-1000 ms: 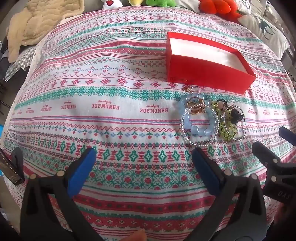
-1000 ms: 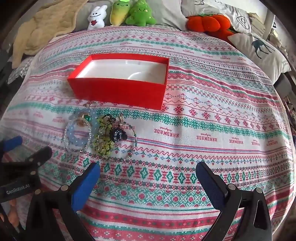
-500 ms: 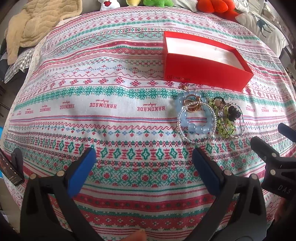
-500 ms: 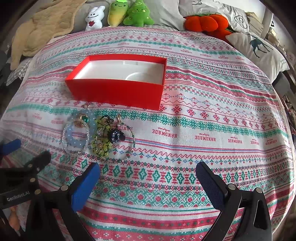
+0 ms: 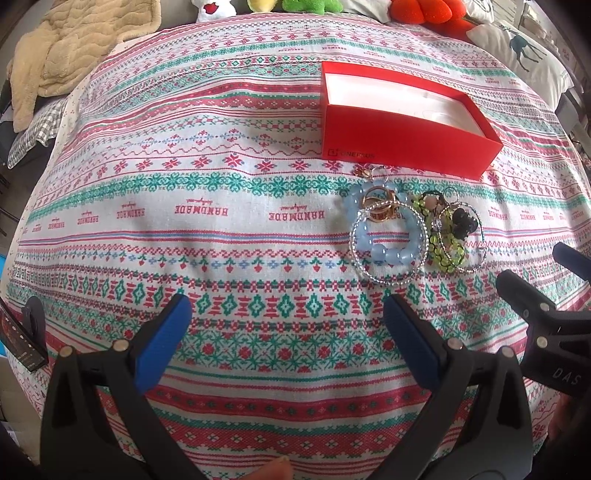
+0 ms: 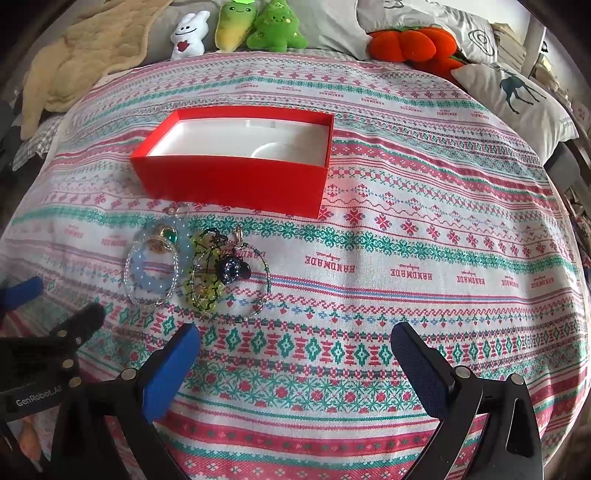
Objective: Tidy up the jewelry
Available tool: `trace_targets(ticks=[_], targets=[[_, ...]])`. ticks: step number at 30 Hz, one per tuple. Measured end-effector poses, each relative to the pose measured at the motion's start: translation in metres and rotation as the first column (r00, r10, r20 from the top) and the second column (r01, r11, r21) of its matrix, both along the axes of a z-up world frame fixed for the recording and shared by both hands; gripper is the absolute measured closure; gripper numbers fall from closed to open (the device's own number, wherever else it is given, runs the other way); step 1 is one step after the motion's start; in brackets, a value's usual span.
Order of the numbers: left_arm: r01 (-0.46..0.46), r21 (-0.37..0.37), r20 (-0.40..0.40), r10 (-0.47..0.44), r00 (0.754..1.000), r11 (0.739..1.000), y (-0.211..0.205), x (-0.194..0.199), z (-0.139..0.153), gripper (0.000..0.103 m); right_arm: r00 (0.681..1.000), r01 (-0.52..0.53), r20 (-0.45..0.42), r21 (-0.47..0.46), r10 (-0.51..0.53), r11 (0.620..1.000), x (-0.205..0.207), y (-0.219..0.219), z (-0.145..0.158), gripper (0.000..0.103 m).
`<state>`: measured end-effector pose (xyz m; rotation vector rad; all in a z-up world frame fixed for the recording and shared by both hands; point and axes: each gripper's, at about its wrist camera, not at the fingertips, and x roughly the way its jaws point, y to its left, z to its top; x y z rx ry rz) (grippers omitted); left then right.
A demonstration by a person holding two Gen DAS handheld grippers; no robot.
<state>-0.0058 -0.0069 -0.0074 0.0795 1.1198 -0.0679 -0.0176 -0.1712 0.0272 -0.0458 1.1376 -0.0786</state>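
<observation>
A red box [image 5: 402,122] with a white empty inside [image 6: 240,142] sits on the patterned bedspread. Just in front of it lies a pile of jewelry: a blue bead bracelet with a thin silver hoop [image 5: 388,243] [image 6: 153,269], gold rings [image 5: 378,208], and a green bead bracelet with a dark pendant [image 5: 452,232] [image 6: 218,277]. My left gripper [image 5: 288,332] is open and empty, hovering short of the pile. My right gripper [image 6: 295,362] is open and empty, to the right of the pile.
Plush toys [image 6: 240,26], an orange plush [image 6: 410,44] and pillows [image 6: 517,96] line the far edge of the bed. A beige blanket [image 5: 70,51] lies at the far left. The bedspread [image 6: 424,240] stretches wide to the right of the box.
Both grippers have drawn slightly back and up from the jewelry. Both stay open, and the jewelry and box have not moved.
</observation>
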Motion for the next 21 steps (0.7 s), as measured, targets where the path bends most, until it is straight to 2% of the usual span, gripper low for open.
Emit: trace_targets(ticks=[21], targets=[[0.001, 0.0, 0.001, -0.001, 1.0, 1.0, -0.0016, -0.0001, 0.0, 0.0, 1.0, 0.0, -0.001, 0.001, 0.0, 1.0, 0.0, -0.0005, 0.0001, 0.0]])
